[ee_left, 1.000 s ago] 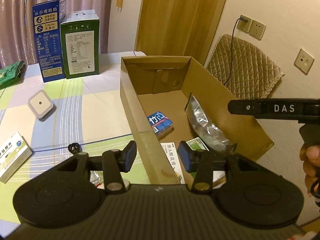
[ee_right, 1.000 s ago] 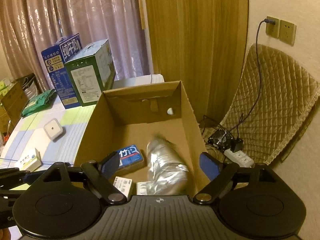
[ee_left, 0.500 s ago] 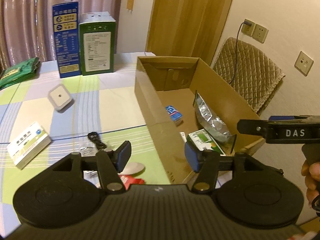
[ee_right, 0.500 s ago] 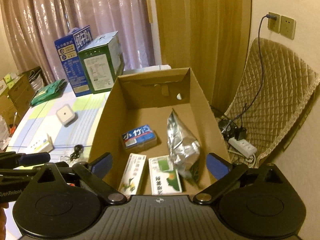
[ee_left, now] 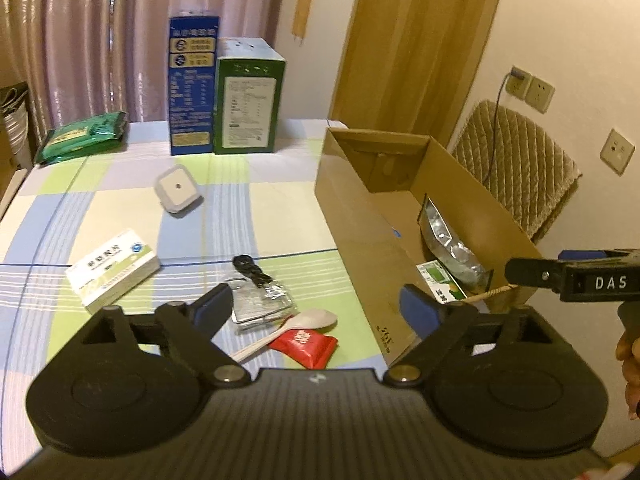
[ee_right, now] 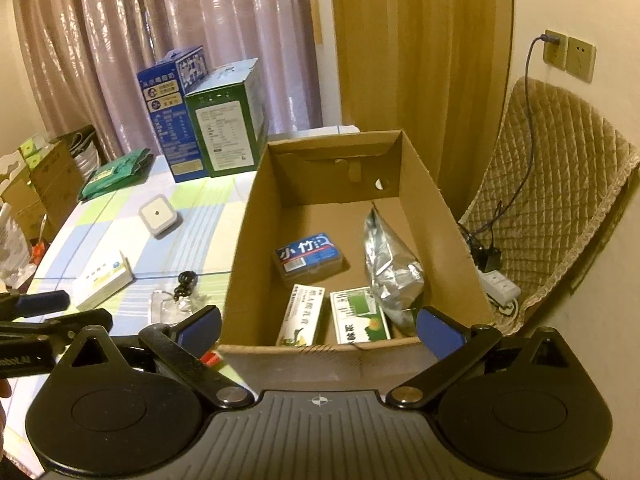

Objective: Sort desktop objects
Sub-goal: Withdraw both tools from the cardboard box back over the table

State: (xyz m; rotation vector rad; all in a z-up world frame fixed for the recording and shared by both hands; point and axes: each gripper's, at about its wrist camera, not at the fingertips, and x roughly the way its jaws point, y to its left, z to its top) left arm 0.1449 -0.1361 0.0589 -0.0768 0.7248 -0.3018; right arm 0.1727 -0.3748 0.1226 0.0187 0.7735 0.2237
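Observation:
A cardboard box (ee_right: 248,240) stands at the table's right side. It holds a blue card box (ee_right: 308,254), a silver foil bag (ee_right: 390,268) and two medicine boxes (ee_right: 362,314). My left gripper (ee_left: 316,306) is open and empty, above a white spoon (ee_left: 308,320), a red packet (ee_left: 304,342) and a clear bag with a black cord (ee_left: 256,294). A white medicine box (ee_left: 112,266) and a white square device (ee_left: 176,188) lie further left. My right gripper (ee_right: 318,326) is open and empty, above the box's near rim.
A blue carton (ee_left: 192,84) and a green carton (ee_left: 248,106) stand at the table's far edge, with a green bag (ee_left: 84,134) to their left. A padded chair (ee_right: 560,184) and a power strip (ee_right: 498,284) are right of the box.
Both grippers have drawn back and up from the box and opened wider. The left view has swung left onto the table items. The foil bag has settled in the box.

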